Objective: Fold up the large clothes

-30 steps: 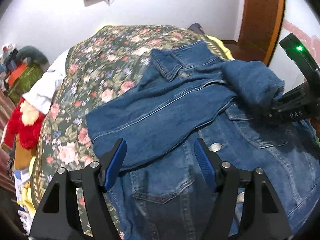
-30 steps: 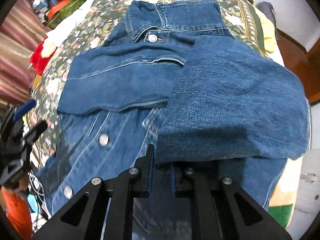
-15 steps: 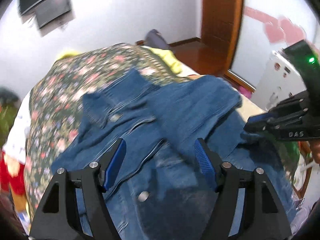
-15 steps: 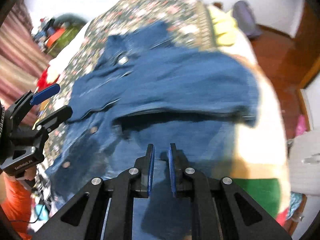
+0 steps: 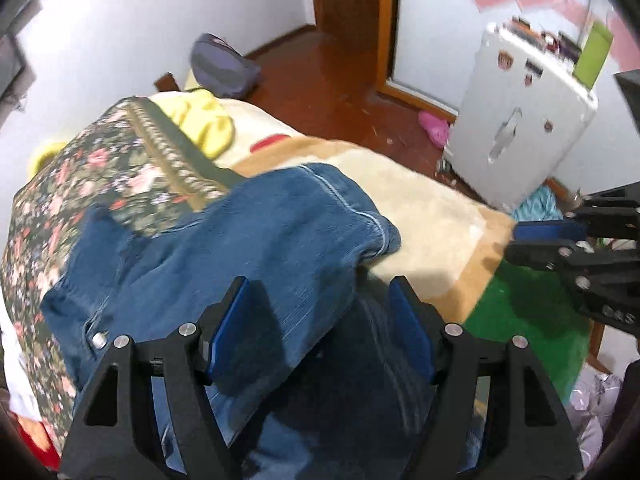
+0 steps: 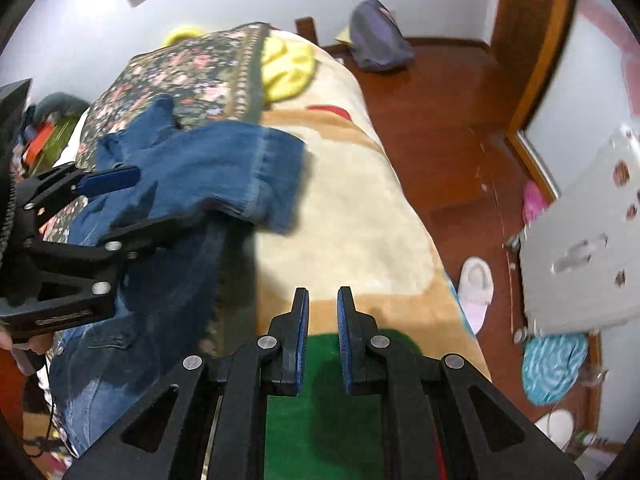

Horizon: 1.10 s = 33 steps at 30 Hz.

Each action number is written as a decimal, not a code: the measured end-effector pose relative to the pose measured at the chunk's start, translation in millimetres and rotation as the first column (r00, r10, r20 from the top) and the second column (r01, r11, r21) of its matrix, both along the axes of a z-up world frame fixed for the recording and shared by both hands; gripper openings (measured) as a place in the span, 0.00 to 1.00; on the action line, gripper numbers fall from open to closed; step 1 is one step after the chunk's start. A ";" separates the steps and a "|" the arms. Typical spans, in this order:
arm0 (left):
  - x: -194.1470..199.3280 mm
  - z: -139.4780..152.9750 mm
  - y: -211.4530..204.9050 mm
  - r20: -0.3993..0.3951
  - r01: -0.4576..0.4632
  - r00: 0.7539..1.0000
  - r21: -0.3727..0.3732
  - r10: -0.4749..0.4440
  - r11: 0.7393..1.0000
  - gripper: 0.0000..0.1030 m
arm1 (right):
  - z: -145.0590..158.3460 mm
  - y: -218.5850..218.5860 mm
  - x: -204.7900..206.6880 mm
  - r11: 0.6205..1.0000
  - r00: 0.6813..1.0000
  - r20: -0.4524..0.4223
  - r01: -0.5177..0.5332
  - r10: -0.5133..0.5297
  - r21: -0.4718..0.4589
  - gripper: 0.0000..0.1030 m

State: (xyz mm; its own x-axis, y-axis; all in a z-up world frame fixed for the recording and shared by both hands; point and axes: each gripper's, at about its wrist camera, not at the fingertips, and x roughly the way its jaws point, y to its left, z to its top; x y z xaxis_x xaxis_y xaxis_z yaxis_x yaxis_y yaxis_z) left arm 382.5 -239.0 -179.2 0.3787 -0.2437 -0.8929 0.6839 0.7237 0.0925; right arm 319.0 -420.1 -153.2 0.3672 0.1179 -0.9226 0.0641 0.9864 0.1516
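Note:
A blue denim jacket (image 5: 248, 248) lies on the bed with both sleeves folded across its front; it also shows at the left of the right wrist view (image 6: 208, 176). My left gripper (image 5: 320, 300) is open and empty, just above the jacket's folded sleeve. My right gripper (image 6: 323, 304) stands slightly open and empty, off the jacket over the cream and green blanket (image 6: 352, 216). The left gripper also shows in the right wrist view (image 6: 120, 208), and the right gripper at the right of the left wrist view (image 5: 516, 242).
The bed carries a floral cover (image 5: 104, 160) and a yellow cloth (image 5: 208, 120). A white mini fridge (image 5: 520, 120) stands beside the bed on the wooden floor (image 6: 440, 92). A grey bag (image 6: 376, 40), slippers (image 6: 476, 284) and a teal mat (image 6: 556, 364) lie on the floor.
My right gripper let go of the sleeve, which now rests across the jacket, and moved right off the jacket. Both cameras swung right towards the fridge side of the bed.

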 end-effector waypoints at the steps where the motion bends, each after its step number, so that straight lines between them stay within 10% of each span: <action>1: 1.5 -9.1 -7.4 0.012 0.004 1.000 0.026 -0.004 1.000 0.68 | -3.8 -2.7 -2.9 1.000 1.000 -0.007 0.006 -0.006 0.007 0.10; 7: -2.1 -24.6 -16.4 0.162 -0.002 0.987 0.138 -0.021 0.990 0.32 | -23.5 -9.9 -6.8 1.000 0.999 -0.040 0.015 -0.014 0.028 0.10; 12: -4.4 -6.4 -3.3 0.218 -0.028 0.976 0.091 0.007 0.996 0.09 | -30.4 -4.4 -0.1 0.999 0.999 -0.047 0.000 0.003 0.045 0.10; 24: 6.3 105.8 125.4 0.297 -0.224 0.913 -0.204 0.278 0.953 0.08 | -0.5 60.6 33.2 0.991 0.990 0.059 -0.129 0.127 0.022 0.10; 33: 5.3 87.3 250.3 0.249 -0.399 0.860 -0.216 0.445 0.891 0.09 | -20.5 133.5 75.8 0.965 0.974 0.017 -0.219 0.224 -0.142 0.10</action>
